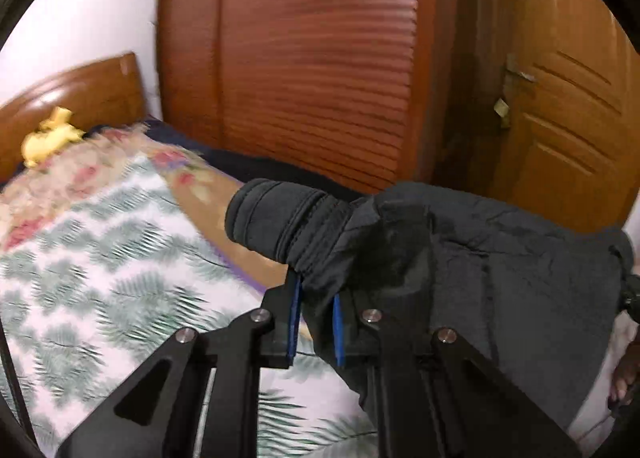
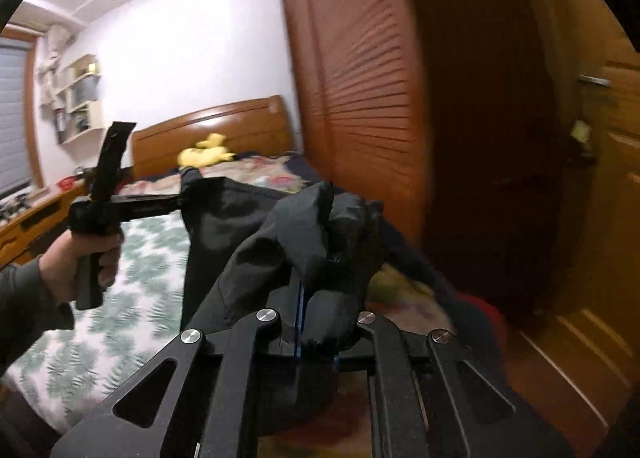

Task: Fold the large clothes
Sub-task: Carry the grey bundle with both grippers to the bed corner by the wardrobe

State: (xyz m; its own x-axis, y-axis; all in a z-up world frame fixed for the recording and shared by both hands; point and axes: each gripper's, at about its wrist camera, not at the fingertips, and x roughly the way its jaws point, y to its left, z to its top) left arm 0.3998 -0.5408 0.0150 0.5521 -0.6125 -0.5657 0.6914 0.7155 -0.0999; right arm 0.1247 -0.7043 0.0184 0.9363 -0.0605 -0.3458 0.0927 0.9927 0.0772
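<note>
A large black garment (image 1: 460, 254) hangs in the air above the bed, stretched between both grippers. My left gripper (image 1: 316, 298) is shut on bunched fabric just below a ribbed cuff (image 1: 276, 217); its blue pads (image 1: 295, 322) pinch the cloth. In the right wrist view the left gripper (image 2: 182, 195) is held up at the left, gripping the garment's (image 2: 248, 230) far corner. My right gripper (image 2: 316, 298) is shut on another bunched part of the black garment, which drapes over its fingers and hides the tips.
The bed (image 1: 120, 258) with a green leaf-print cover lies below at the left, with a floral quilt (image 1: 80, 165) and a yellow plush toy (image 2: 206, 153) by the wooden headboard (image 2: 216, 125). A louvred wardrobe (image 1: 312, 57) and a wooden door (image 1: 568, 105) stand close ahead.
</note>
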